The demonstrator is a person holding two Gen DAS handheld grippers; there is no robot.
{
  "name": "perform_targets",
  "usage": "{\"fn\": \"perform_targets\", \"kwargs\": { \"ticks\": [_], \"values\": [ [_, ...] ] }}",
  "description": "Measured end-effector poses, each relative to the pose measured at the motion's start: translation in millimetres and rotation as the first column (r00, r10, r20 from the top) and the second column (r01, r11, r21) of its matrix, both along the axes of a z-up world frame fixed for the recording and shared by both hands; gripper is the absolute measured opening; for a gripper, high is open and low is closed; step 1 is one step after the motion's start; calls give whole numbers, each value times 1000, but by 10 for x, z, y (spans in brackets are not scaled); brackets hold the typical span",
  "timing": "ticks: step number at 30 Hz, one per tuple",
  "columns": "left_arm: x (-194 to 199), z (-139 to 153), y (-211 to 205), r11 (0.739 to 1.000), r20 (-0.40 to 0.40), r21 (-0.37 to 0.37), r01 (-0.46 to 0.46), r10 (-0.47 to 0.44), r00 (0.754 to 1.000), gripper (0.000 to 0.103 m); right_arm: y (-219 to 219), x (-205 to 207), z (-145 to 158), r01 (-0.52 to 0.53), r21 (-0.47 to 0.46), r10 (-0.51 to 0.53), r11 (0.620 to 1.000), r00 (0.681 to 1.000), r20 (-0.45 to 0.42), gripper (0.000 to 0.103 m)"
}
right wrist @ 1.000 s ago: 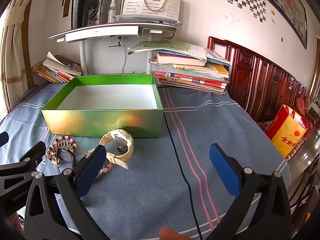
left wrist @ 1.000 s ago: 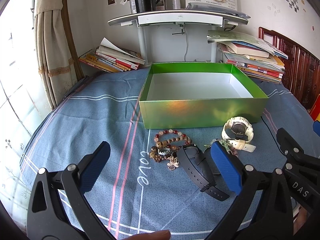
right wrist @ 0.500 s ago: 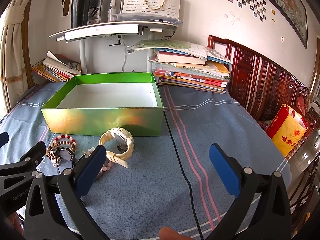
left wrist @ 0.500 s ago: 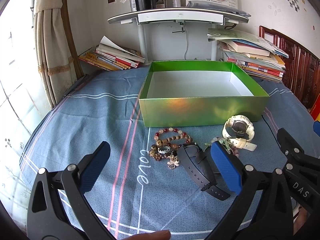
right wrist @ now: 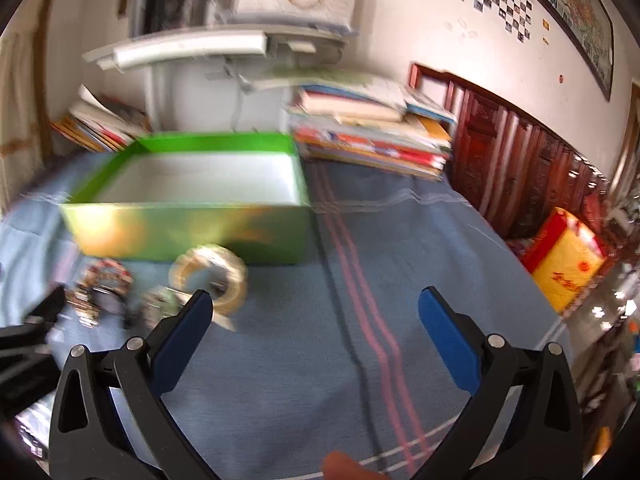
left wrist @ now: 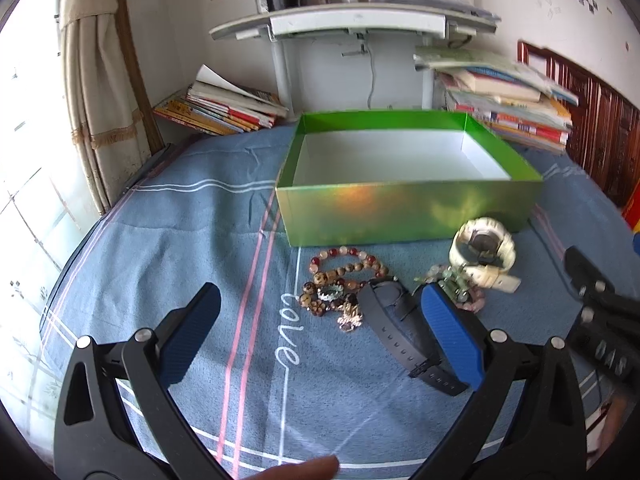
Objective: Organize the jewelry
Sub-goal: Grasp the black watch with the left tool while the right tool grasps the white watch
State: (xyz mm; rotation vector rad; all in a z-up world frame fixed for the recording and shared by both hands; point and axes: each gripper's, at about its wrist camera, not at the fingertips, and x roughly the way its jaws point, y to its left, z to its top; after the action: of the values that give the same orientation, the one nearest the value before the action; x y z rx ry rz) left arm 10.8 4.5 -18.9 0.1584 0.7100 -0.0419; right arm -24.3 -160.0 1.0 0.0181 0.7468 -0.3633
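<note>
An open green box [left wrist: 408,208] with a white inside stands on the blue cloth; it also shows in the right wrist view [right wrist: 192,228]. In front of it lie bead bracelets [left wrist: 340,276], a black watch [left wrist: 400,336], a cream watch [left wrist: 482,250] and a small greenish trinket [left wrist: 456,284]. My left gripper [left wrist: 320,332] is open and empty, just short of the bracelets and black watch. My right gripper [right wrist: 316,336] is open and empty, with the cream watch [right wrist: 210,280] by its left finger. The right wrist view is blurred.
Stacks of books [left wrist: 512,116] lie behind the box on the right and more books [left wrist: 220,108] on the left. A white desk stand [left wrist: 356,24] rises behind. A dark wooden headboard [right wrist: 520,160] and a yellow bag [right wrist: 568,260] are at the right.
Both grippers have moved forward and lower toward the jewelry. The right wrist view has swung and blurred. Both stay open and nothing has been picked up.
</note>
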Motion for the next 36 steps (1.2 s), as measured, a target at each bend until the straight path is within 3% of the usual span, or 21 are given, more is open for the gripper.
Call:
{"fn": "perform_targets", "kwargs": {
  "ticks": [3,6,7,12,14,17,25,27,28,29,30,31,32,36],
  "values": [
    [116,-83,94,999,-56,47,-10,13,998,99,-228,97,-122,9,42,-6,999,997,-75,101],
    [191,-137,296,1000,-129,0,-28,28,991,94,-304,155,-157,-34,85,41,996,995,-87,99],
    [203,-140,340,999,-138,-9,-33,32,990,89,-316,176,-161,-55,117,65,992,994,-89,97],
    [215,-118,468,999,-151,-36,-37,32,988,77,-139,316,-155,-129,175,149,976,983,-108,70],
    [209,-108,461,998,-167,-63,-12,1,986,74,-51,463,-180,-154,219,185,963,975,-126,47],
    [235,-100,349,995,-182,-92,39,-55,982,74,40,640,-231,-171,232,209,958,967,-148,39],
    [343,-247,-98,981,-250,-112,158,-181,951,74,145,850,-397,-216,269,269,939,946,-180,38],
    [385,-338,-172,982,-281,-101,162,-184,942,53,141,870,-381,-236,296,291,926,943,-159,29],
    [393,-361,-189,984,-286,-91,155,-175,942,42,143,874,-371,-238,287,292,928,943,-162,20],
    [393,-367,-193,987,-282,-74,140,-156,947,25,151,864,-350,-245,277,298,929,940,-166,16],
    [392,-366,-181,990,-282,-68,126,-140,949,17,159,849,-334,-257,275,309,926,937,-166,16],
    [398,-359,-161,988,-285,-86,126,-145,948,15,147,841,-331,-263,273,314,925,935,-163,15],
    [403,-348,-131,986,-291,-108,124,-151,945,5,142,819,-320,-266,273,316,925,936,-158,15],
    [379,-259,-56,989,-259,-95,115,-136,956,4,69,713,-222,-260,276,301,925,946,-117,14]
  ]
}}
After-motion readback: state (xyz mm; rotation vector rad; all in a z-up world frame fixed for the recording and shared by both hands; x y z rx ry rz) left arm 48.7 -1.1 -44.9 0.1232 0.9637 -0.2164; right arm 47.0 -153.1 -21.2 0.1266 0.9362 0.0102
